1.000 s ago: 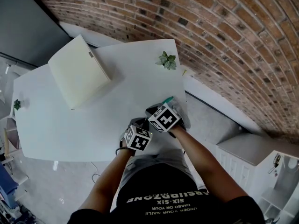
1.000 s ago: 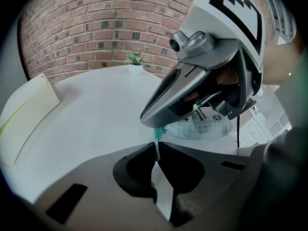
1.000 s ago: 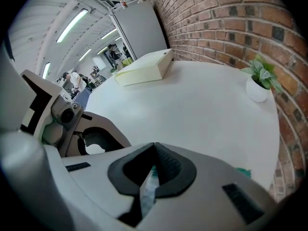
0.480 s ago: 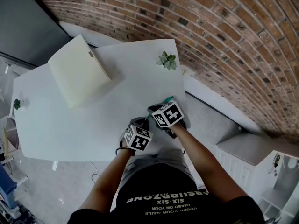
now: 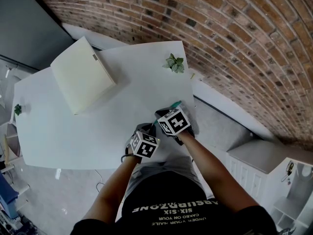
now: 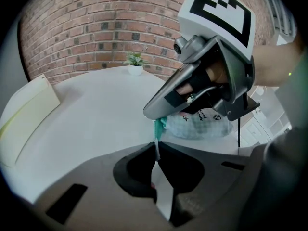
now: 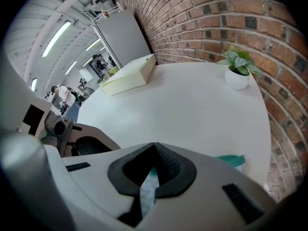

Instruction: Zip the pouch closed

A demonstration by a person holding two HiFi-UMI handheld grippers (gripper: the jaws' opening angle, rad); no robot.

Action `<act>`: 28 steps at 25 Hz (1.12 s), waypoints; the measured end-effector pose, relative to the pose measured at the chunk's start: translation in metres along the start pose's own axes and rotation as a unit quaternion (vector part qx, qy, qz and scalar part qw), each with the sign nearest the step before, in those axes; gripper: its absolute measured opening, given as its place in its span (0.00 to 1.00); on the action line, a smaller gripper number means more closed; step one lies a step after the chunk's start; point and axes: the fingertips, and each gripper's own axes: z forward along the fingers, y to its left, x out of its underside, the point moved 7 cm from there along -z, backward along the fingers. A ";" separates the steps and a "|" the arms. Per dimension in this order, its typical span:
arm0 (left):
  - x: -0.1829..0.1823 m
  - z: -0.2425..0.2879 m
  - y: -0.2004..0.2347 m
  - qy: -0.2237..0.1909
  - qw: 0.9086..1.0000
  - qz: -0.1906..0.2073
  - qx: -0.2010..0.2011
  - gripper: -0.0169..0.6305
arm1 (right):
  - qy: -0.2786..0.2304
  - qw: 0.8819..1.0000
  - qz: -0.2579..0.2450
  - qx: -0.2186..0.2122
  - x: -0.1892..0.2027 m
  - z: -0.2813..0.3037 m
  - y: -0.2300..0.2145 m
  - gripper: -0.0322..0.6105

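**Both grippers clamped on the pouch at the worktop's near edge**

The pouch (image 6: pixel 202 124), pale checked fabric with a teal zipper (image 6: pixel 157 128) along its edge, lies at the near right part of the white worktop (image 5: pixel 98 126), right in front of the person. The left gripper (image 6: pixel 155 146) has its jaws pressed together on a thin pale strip of the pouch's end. The right gripper (image 7: pixel 154 146) sits just beside it, angled down over the zipper. Its jaw tips meet with a pale teal piece of the pouch pinched between them, though whether that piece is the zipper's pull cannot be told. A teal end of the pouch pokes out past the right gripper. A cream box (image 5: pixel 80 75) rests far back on the left, well apart from the pouch. A small potted plant (image 5: pixel 174 62) stands by the brick wall (image 5: pixel 220 33).
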 end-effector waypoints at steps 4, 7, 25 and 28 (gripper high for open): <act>0.000 0.000 0.000 0.000 1.000 -0.002 0.001 0.06 | -0.001 1.000 0.000 -0.004 0.000 -0.001 -0.001 0.05; 0.000 0.000 0.001 0.001 1.000 -0.005 0.003 0.06 | -0.003 1.000 0.002 -0.004 0.000 -0.001 -0.002 0.05; -0.001 -0.001 0.000 0.002 1.000 -0.006 0.004 0.06 | -0.011 0.999 -0.020 0.030 0.000 -0.005 -0.007 0.05; -0.001 0.000 0.001 0.002 1.000 -0.007 0.005 0.06 | -0.007 0.998 -0.047 0.045 0.000 -0.004 -0.004 0.05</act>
